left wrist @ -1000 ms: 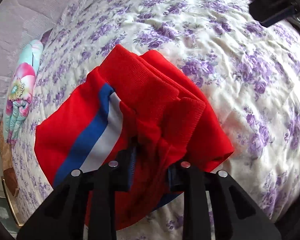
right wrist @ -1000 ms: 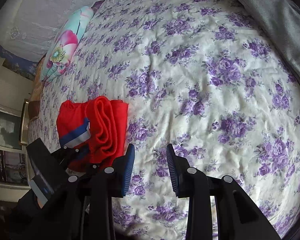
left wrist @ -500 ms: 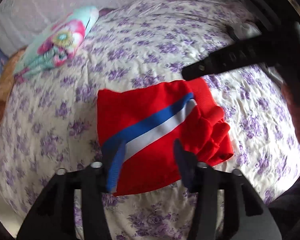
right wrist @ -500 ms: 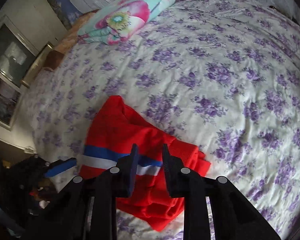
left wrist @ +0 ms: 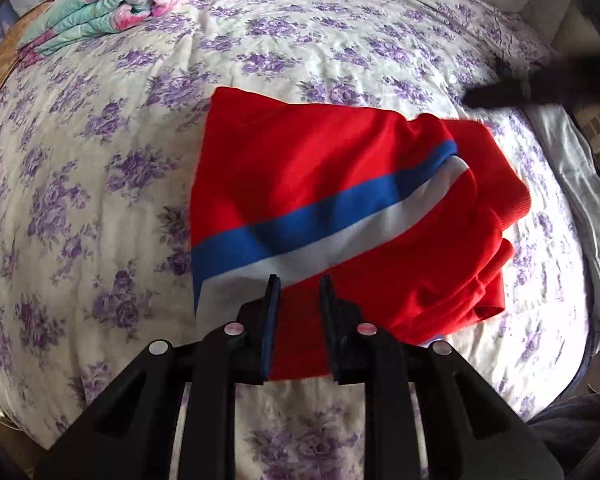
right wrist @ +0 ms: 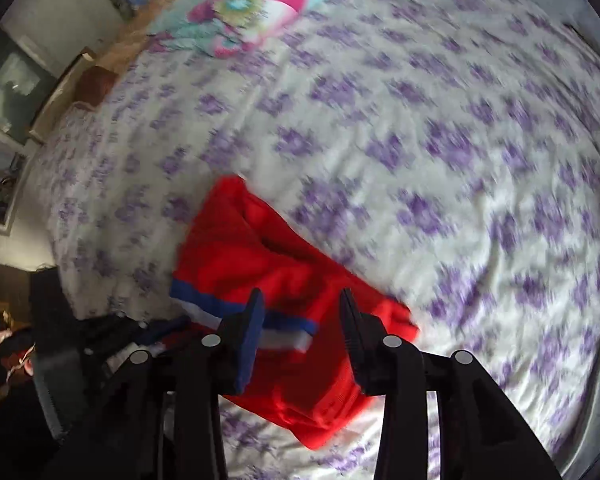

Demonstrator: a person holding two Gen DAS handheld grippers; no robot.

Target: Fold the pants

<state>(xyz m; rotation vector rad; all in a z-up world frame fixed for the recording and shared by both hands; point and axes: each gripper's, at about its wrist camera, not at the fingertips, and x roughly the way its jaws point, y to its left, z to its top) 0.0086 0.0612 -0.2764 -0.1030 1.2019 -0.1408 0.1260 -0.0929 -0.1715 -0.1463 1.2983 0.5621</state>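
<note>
The red pants (left wrist: 340,184) with a blue and white side stripe lie folded in a compact pile on the floral bedspread (left wrist: 100,160). The ribbed red cuffs bunch at the pile's right end. My left gripper (left wrist: 299,286) hovers over the near edge of the pile, jaws a little apart and empty. In the right wrist view the pants (right wrist: 268,264) lie below my right gripper (right wrist: 300,304), which is open and empty above them. The right gripper shows as a dark blur in the left wrist view (left wrist: 540,88). The left gripper shows at the lower left of the right wrist view (right wrist: 112,332).
A folded floral quilt (left wrist: 112,4) lies at the far left of the bed and shows in the right wrist view (right wrist: 252,4). A grey sheet (left wrist: 580,184) runs along the bed's right edge. A cabinet with glass (right wrist: 4,120) stands left of the bed.
My left gripper let go of the pants and drew back, its jaws now narrower. My right gripper swung over the folded pile and opened wider. The pants lie flat.
</note>
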